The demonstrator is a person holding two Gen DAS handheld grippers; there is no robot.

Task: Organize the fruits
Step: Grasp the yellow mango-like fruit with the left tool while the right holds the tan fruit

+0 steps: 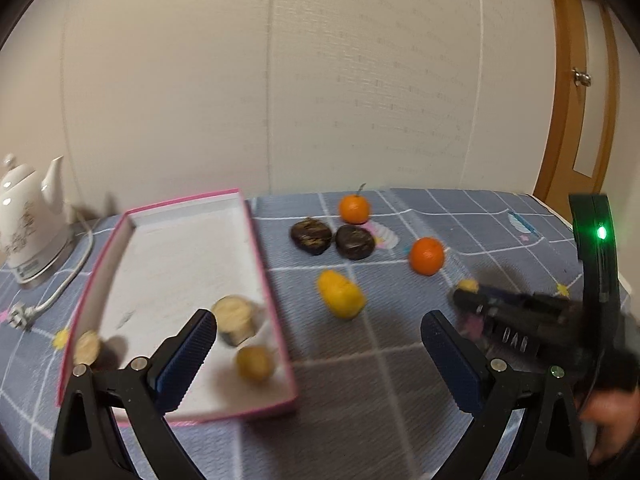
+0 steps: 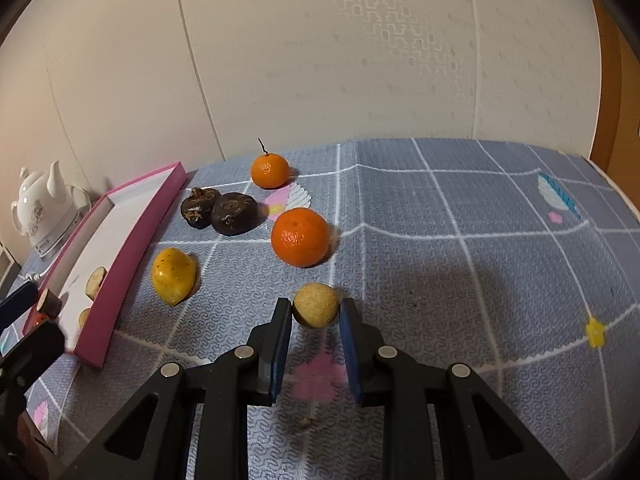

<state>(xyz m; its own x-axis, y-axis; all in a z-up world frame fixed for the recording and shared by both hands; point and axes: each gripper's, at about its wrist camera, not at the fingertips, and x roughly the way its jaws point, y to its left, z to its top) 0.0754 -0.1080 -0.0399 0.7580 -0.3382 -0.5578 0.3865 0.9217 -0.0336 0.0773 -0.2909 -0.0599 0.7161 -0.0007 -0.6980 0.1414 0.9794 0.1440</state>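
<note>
Pinching fruit: a small round tan fruit (image 2: 317,305) with a rough, speckled skin sits between the blue pads of the right gripper (image 2: 316,312), lifted just off the cloth, near the middle of the table.
Right gripper state: jaws pressed in on the tan fruit from both sides; in the left wrist view it (image 1: 466,292) shows at the right edge with the fruit at its tip.
Larger orange (image 2: 301,237): bright, dimpled peel, just beyond the held fruit.
Stemmed orange (image 2: 270,170): smaller, with a thin dark stem, farther back near the wall.
Yellow fruit (image 2: 174,276): oval, with dark flecks, left of the held fruit and beside the box.
Dark fruits (image 2: 234,214): two wrinkled brown-black pieces touching each other, between the stemmed orange and the box.
Pink box (image 1: 276,312): shallow, white inside, at the left of the table; it holds a few pale tan pieces (image 1: 236,316), blurred in the left wrist view.
Left gripper (image 1: 320,340): fingers spread wide with nothing between them, above the near right corner of the box.
Tablecloth (image 2: 480,240): blue-grey with white grid lines and small printed shapes.
Kettle (image 1: 28,216): white, far left, with its cord lying on the cloth.
Hand (image 1: 612,412): partly seen at the near right, behind the right gripper.
</note>
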